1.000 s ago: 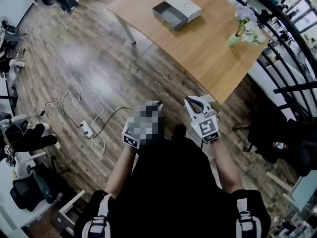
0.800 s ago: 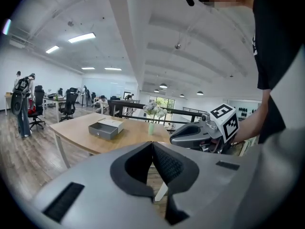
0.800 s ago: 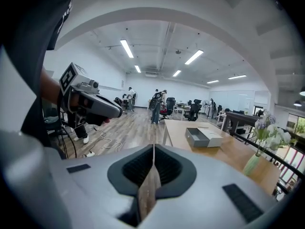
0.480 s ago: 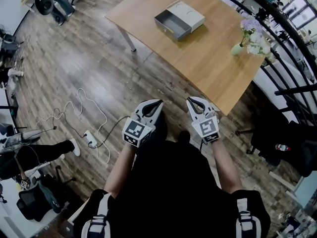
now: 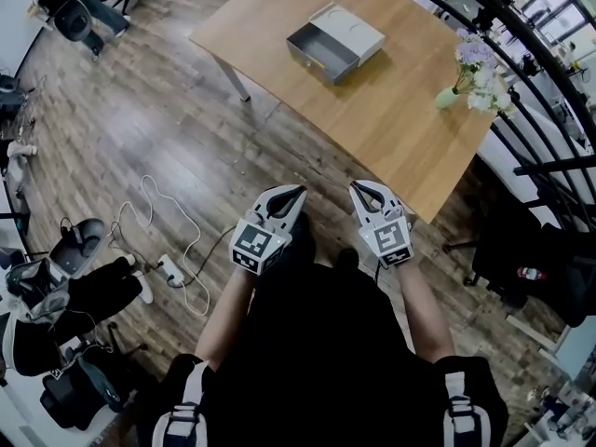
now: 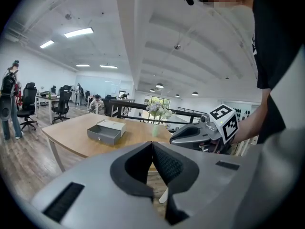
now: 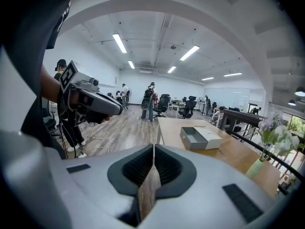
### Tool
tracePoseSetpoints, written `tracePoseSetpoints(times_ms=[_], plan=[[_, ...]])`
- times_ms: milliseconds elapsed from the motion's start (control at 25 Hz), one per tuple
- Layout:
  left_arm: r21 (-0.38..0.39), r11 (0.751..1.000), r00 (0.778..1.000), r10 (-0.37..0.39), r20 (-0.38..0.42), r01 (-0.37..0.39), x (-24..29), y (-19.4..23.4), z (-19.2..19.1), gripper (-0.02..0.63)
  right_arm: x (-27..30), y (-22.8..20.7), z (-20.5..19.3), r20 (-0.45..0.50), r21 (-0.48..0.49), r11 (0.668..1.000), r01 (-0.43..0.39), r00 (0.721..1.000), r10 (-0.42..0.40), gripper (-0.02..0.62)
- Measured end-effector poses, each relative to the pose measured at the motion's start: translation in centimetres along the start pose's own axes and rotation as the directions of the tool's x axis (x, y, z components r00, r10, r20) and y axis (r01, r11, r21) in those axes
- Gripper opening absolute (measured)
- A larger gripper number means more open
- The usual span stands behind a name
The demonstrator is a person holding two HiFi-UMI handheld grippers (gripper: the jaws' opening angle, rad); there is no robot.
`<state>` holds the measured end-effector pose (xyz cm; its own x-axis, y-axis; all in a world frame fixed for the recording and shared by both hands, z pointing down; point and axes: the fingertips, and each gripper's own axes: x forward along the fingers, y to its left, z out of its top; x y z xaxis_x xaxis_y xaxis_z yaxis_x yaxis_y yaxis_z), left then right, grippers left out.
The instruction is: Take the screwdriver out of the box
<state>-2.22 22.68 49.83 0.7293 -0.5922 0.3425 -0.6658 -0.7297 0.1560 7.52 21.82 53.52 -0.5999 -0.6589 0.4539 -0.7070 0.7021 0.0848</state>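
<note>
A grey drawer box (image 5: 333, 42) with a white sleeve sits on the wooden table (image 5: 400, 110) far ahead; its drawer is pulled out toward the table's near-left edge. The box (image 6: 106, 131) also shows in the left gripper view and, as the box (image 7: 201, 138), in the right gripper view. No screwdriver is visible. My left gripper (image 5: 296, 194) and right gripper (image 5: 355, 189) are held side by side over the floor, short of the table's near corner. Both are shut, tips together, with nothing between them. Each gripper sees the other: the right gripper (image 6: 200, 132), the left gripper (image 7: 93, 101).
A vase of flowers (image 5: 473, 67) stands at the table's right edge. A black railing (image 5: 531, 73) runs behind the table. A white cable and power strip (image 5: 168, 268) lie on the floor to my left. Office chairs and bags (image 5: 65, 287) crowd the left side.
The person has walked toward the table with both grippers carried along; the table and box sit slightly nearer. Both grippers stay shut.
</note>
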Motion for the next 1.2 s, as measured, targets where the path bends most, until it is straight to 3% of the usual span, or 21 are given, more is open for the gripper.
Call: tracePoseSetpoints(times_ms=[600,1200], plan=[[0.034,0.997,0.997,-0.07,0.016,0.07,1.3,3.6,1.9,0.021,2.6,-1.6,1.5,-0.015,0.019,0.997,0.071,0.997,-0.07,0.028],[0.023,0.998,0.998,-0.061,0.018,0.06,-1.0,9.5,1.3,0.021,7.8,0.1,4.2,-0.012,0.012,0.997,0.075,0.997,-0.075,0.028]])
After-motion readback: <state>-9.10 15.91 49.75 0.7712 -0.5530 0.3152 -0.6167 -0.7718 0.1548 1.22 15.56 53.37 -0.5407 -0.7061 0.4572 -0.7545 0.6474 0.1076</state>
